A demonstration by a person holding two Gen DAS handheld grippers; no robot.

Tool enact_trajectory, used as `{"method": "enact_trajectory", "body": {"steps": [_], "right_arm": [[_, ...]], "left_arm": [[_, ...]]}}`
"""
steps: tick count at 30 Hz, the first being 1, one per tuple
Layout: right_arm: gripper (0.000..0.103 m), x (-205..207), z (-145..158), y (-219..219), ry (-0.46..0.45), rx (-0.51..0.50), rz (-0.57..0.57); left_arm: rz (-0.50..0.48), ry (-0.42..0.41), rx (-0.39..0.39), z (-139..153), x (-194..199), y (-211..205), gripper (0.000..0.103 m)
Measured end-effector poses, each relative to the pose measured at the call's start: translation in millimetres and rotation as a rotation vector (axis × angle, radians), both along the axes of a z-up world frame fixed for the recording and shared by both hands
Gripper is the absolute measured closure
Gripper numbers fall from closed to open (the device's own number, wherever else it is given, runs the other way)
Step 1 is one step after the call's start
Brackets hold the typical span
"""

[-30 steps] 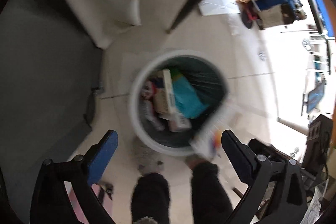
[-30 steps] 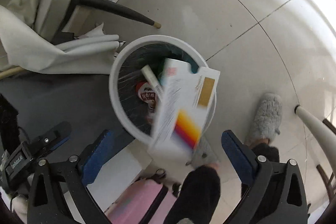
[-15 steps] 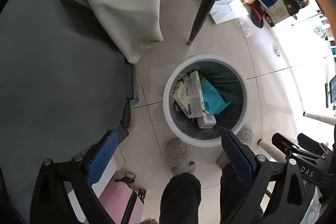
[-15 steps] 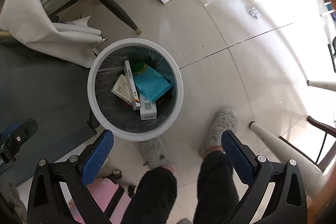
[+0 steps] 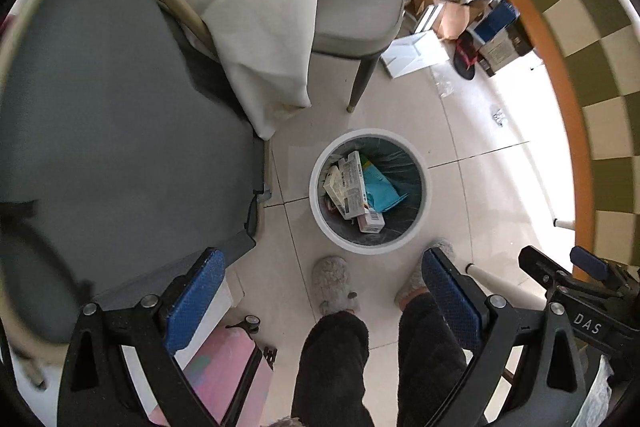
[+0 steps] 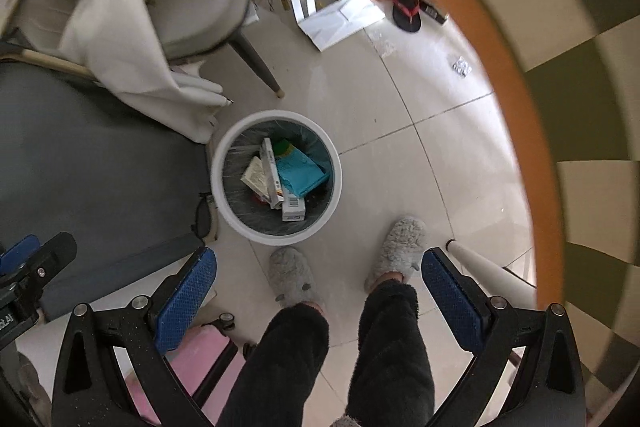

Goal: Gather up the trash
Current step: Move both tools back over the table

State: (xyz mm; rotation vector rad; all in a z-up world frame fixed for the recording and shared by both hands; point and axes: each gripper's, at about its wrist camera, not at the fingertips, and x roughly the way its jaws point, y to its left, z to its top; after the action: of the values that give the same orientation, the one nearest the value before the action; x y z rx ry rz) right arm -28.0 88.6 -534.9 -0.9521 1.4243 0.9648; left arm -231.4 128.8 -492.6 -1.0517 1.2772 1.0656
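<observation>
A round white trash bin (image 5: 425,205) (image 6: 335,195) stands on the tiled floor, far below both grippers. Inside lie several cardboard boxes (image 5: 353,185) (image 6: 271,179) and a teal packet (image 5: 380,187) (image 6: 300,173). My left gripper (image 5: 320,287) hangs open high above the floor, with nothing between its blue pads. My right gripper (image 6: 319,285) is open too and holds nothing. The other gripper shows at the edge of each view.
A person's dark-trousered legs and grey fluffy slippers (image 6: 290,277) stand just before the bin. A grey chair (image 5: 356,7) draped in white cloth, a dark grey mat (image 5: 100,147), a pink suitcase (image 6: 196,367), scattered boxes and a checkered table edge (image 6: 560,107) surround it.
A white box with a rainbow stripe left the right gripper and dropped into the bin. Both grippers have since risen well away from the bin, which now looks much smaller.
</observation>
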Motion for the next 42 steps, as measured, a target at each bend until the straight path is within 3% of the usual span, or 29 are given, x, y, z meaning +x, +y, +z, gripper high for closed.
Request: {"method": "enact_trajectory", "body": {"steps": [10,16,19,25,29,36,42], "right_arm": [[0.0,-7.1,133.3,-20.3,0.059,0.07,0.009],[0.0,7.9,197.3,-28.8,0.157,0.15,-0.081],[0.0,32.7,225.8,-28.9,0.175,0.216,-0.147],[0.0,132.5,269.5,-38.1,0.128,0.311,-0.326],[0.0,232.5,287.2,-61.6,0.069,0.325,-0.473],[0.0,428.9,277.6,-124.3,-0.044,0.258,-0.734],[0.0,564.3,238.2,-156.2,-0.124,0.161,-0.835]], "left_arm": [[-0.054,0.007,0.062,113.6,4.1,-24.0,0.002],[-0.107,0.023,0.192,189.3,25.9,-28.6,0.003],[-0.151,0.013,0.259,221.0,57.4,-19.4,0.002],[-0.289,0.009,0.371,260.3,154.3,-0.3,0.002],[-0.396,-0.009,0.394,270.9,247.4,8.1,0.0],[-0.603,-0.037,0.319,251.7,437.9,21.2,0.0],[-0.689,-0.073,0.187,211.5,582.3,33.1,0.0]]}}
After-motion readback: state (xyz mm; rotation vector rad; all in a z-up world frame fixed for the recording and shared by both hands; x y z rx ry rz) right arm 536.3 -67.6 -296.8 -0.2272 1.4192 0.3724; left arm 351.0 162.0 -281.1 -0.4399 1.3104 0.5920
